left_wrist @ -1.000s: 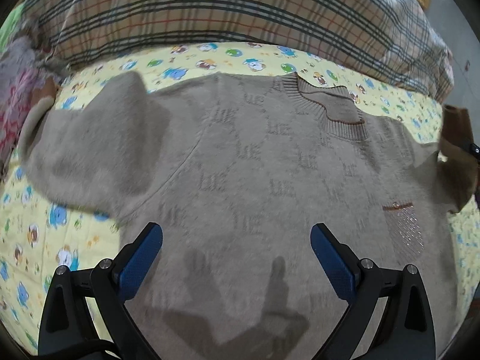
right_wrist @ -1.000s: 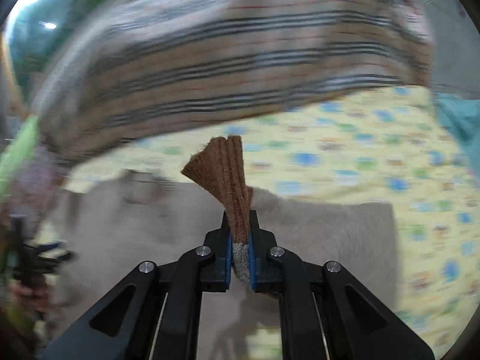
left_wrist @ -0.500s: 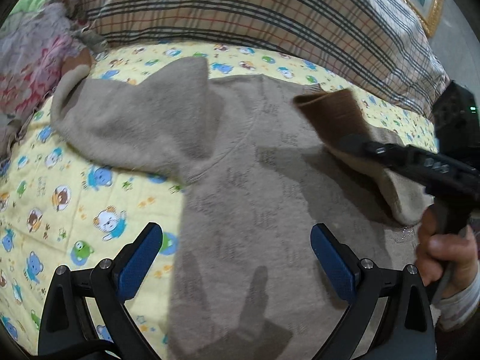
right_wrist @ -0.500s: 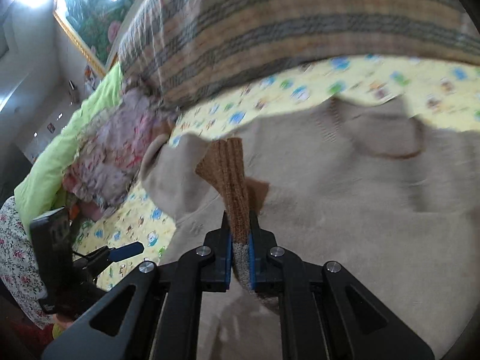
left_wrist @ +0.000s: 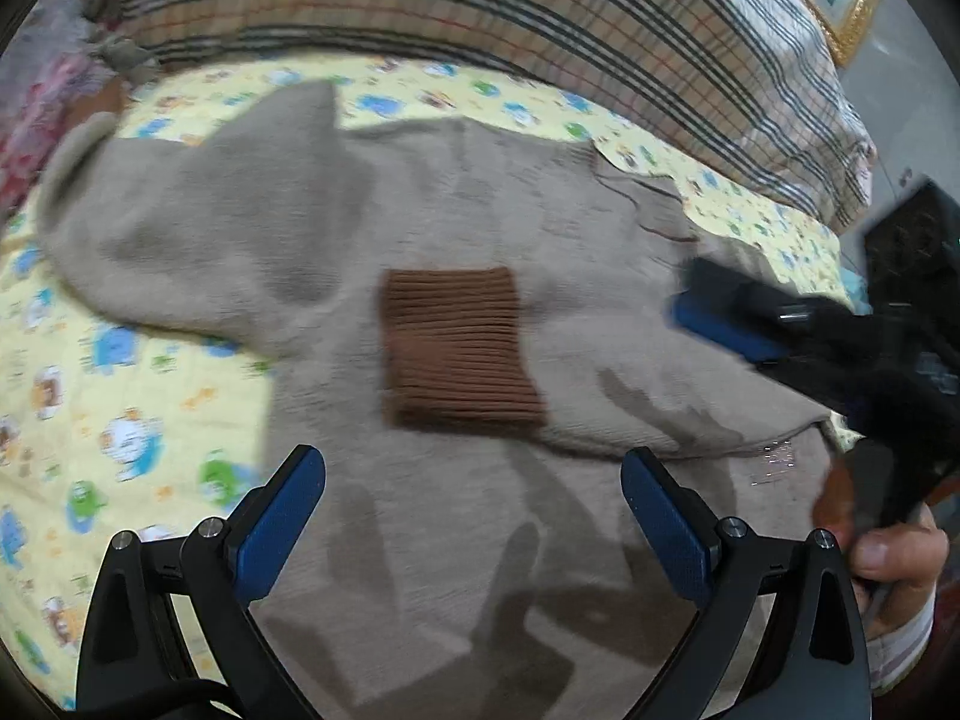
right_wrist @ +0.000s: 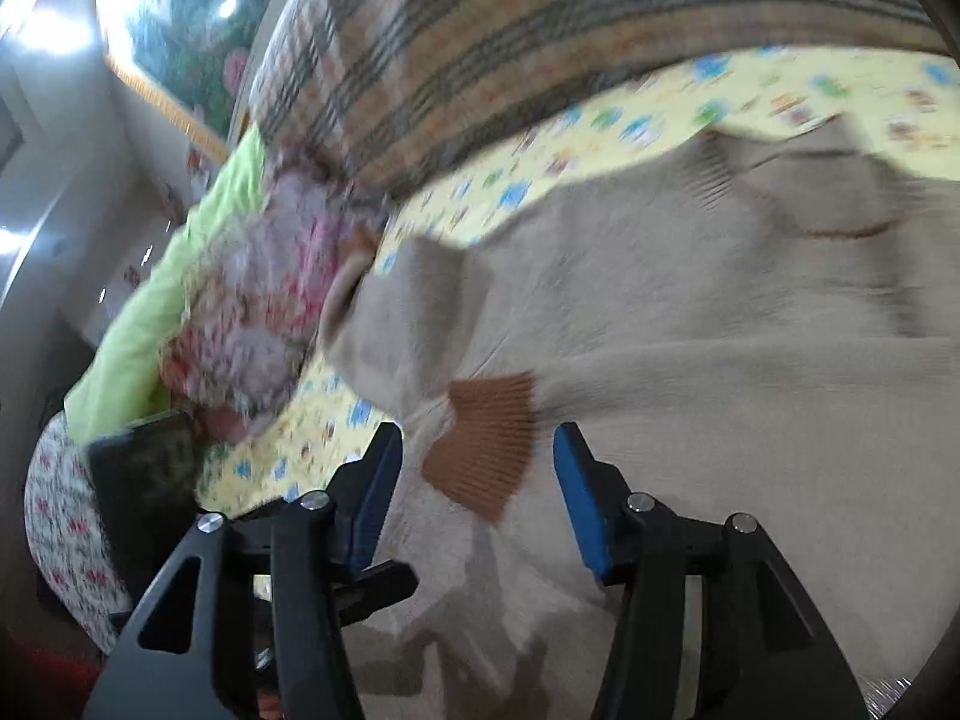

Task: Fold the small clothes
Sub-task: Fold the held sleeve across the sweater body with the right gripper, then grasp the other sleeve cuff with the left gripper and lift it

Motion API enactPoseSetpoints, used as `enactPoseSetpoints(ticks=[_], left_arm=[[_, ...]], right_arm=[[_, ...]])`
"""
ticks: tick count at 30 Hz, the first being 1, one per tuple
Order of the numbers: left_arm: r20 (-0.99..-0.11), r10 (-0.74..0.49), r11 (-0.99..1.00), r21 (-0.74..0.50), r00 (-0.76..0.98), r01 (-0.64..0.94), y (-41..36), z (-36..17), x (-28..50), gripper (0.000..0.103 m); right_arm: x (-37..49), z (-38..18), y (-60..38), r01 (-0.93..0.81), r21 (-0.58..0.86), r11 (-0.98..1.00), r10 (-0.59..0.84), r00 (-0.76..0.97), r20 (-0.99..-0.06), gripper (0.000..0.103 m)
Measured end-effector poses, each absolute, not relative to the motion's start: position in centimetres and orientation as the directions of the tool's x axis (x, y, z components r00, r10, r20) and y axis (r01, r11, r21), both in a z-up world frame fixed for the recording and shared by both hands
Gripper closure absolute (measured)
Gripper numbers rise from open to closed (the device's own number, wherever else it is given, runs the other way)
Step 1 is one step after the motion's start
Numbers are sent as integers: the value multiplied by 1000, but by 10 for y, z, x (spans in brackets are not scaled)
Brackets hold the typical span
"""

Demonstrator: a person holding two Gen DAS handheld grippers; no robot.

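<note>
A small beige knit sweater (left_wrist: 456,516) lies flat on a yellow cartoon-print sheet (left_wrist: 90,396). One sleeve is folded across its chest, its brown ribbed cuff (left_wrist: 462,354) lying flat; the cuff also shows in the right wrist view (right_wrist: 486,444). The other sleeve (left_wrist: 204,234) spreads out to the left. My left gripper (left_wrist: 474,522) is open and empty above the sweater's lower part. My right gripper (right_wrist: 474,480) is open just above the cuff, holding nothing; it shows at the right of the left wrist view (left_wrist: 738,324).
A plaid quilt (left_wrist: 540,30) is piled along the far side of the bed. Floral pink fabric (right_wrist: 264,288) and a light green blanket (right_wrist: 180,264) lie beyond the spread sleeve. The sweater's collar (right_wrist: 840,204) lies toward the quilt.
My right gripper carried the sleeve across the sweater, opened and let the cuff go; the cuff now lies flat on the chest. My left gripper stayed open.
</note>
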State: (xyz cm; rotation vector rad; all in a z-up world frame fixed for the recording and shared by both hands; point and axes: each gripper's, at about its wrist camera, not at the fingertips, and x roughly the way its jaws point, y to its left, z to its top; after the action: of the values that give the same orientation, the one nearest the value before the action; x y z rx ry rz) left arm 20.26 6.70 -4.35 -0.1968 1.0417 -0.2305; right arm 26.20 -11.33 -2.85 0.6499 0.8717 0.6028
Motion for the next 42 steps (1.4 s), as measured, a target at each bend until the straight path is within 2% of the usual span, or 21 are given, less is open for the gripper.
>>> enactPoseSetpoints(ticks=[4,7,9,11,12,14,16,18,20,28,29,30,31,36,39,42], left_arm=[[-852,-338,938,-342,399,63,55,-67,227,5],[-834,-350,927,-373,427,32,50,-71,242,8],[-819,-347,925,-378,457,26,46,-68,252,30],[-830,-323,934,-358,456,10,43,-68,262,98],[-830,-330,931,-366,450,7,44,-65,265,96],[-778,-348,917,-398,523,19,51,-45,256,96],[-744,-316,930,-367,588,36,56,-32,243,96],[-745,-296,937,-347,597,32,64,-38,238,96],[-764,-332,925,-378,553,34,69,-52,240,96],[-775,-316,938,-342,547,58,61,-68,235,96],[-776,-317,938,-342,546,58,60,-68,236,96],[-773,-319,937,-342,548,64,59,-66,235,96],[-766,-331,934,-347,552,78,57,-62,234,96],[-695,-411,907,-377,590,187,30,-42,236,95],[-732,-353,932,-331,583,148,24,-54,245,94],[-782,-307,948,-302,542,101,38,-70,243,82]], right_arm=[[225,-10,-167,-149,704,694,621,619,-481,49],[195,-5,-200,-101,704,703,566,679,-468,49],[179,-6,-217,-58,695,717,518,711,-475,49],[164,-9,-239,8,684,729,453,744,-491,49],[159,-11,-250,35,681,732,424,758,-495,49],[150,-13,-272,100,661,744,355,779,-517,49],[147,-15,-291,165,631,758,292,779,-555,49],[147,-22,-312,229,604,763,236,772,-591,49],[155,-33,-328,289,582,760,199,749,-632,49],[226,-83,-339,359,473,805,208,576,-791,41],[230,-88,-337,347,479,806,227,566,-792,42],[234,-89,-334,318,481,817,243,567,-787,72],[236,-86,-334,295,473,830,244,571,-784,94],[226,-66,-363,306,458,835,183,630,-754,95],[230,-77,-357,301,401,865,164,586,-793,95],[226,-91,-362,331,417,847,171,572,-802,93]])
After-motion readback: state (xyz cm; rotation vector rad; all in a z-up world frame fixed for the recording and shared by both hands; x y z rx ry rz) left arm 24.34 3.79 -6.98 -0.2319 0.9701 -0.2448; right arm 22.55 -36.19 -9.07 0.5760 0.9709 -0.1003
